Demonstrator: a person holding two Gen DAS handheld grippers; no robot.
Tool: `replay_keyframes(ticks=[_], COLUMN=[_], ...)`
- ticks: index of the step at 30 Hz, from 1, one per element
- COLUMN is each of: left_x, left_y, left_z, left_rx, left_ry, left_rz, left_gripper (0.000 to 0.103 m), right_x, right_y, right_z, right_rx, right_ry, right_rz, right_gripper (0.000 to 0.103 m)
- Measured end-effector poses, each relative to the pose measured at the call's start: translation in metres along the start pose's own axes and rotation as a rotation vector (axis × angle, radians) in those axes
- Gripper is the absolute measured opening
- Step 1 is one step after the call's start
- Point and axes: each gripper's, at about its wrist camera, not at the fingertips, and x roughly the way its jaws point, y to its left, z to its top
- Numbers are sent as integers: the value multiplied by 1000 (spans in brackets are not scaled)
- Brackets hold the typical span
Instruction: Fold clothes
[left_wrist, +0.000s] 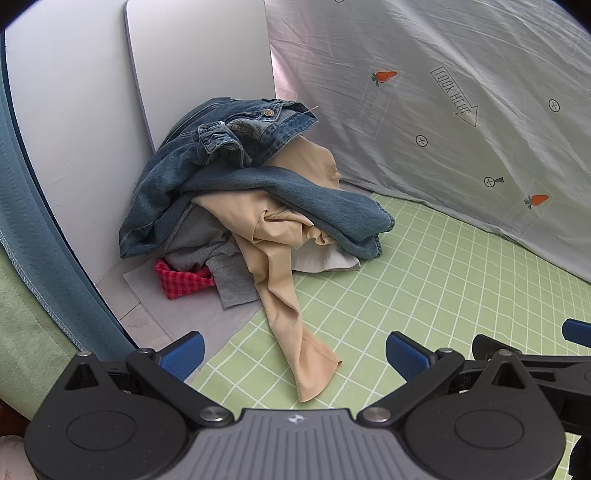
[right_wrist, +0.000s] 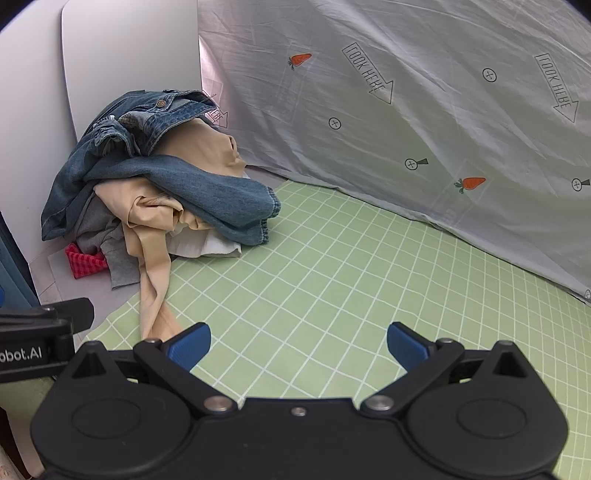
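Both grippers hang tilted downward over the near part of a green checked sheet (right_wrist: 332, 266); the left gripper (left_wrist: 295, 356) has its blue pads spread as wide as they go with nothing between them but the tip of a beige trailing leg lying on the sheet below; the right gripper (right_wrist: 299, 349) is equally wide apart and holds nothing, only bare green sheet showing between its pads; the two sit side by side, each one's black frame edging into the other's view.

The green sheet with its white grid covers most of the surface; at the far left it gives way to a pale grey patch (left_wrist: 207, 317); behind rises a grey cloth backdrop (right_wrist: 424, 122) printed with carrots and "LOOK HERE" arrows; a white panel (left_wrist: 199, 66) stands at the far left corner, and a blue curtain (left_wrist: 33, 229) hangs along the left edge.

The pile of clothes (left_wrist: 251, 199) sits in that far left corner against the panel, well apart from both grippers; blue jeans (left_wrist: 221, 147) lie on top, over a beige garment (left_wrist: 273, 229), a grey one (left_wrist: 207, 240), a white piece (left_wrist: 325, 260) and a red checked cloth (left_wrist: 177, 278) at the bottom left.
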Motion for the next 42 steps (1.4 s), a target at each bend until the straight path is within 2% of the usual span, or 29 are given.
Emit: replay_keyframes(ticks=[42], left_x=[3], left_y=[0], left_z=[-1], left_rx=[3], left_ry=[2], left_rz=[-11], left_gripper=[103], right_x=[-2], right_y=[0], right_z=[0], right_rx=[-10], right_ry=[-3], right_rz=[-13], right_gripper=[103])
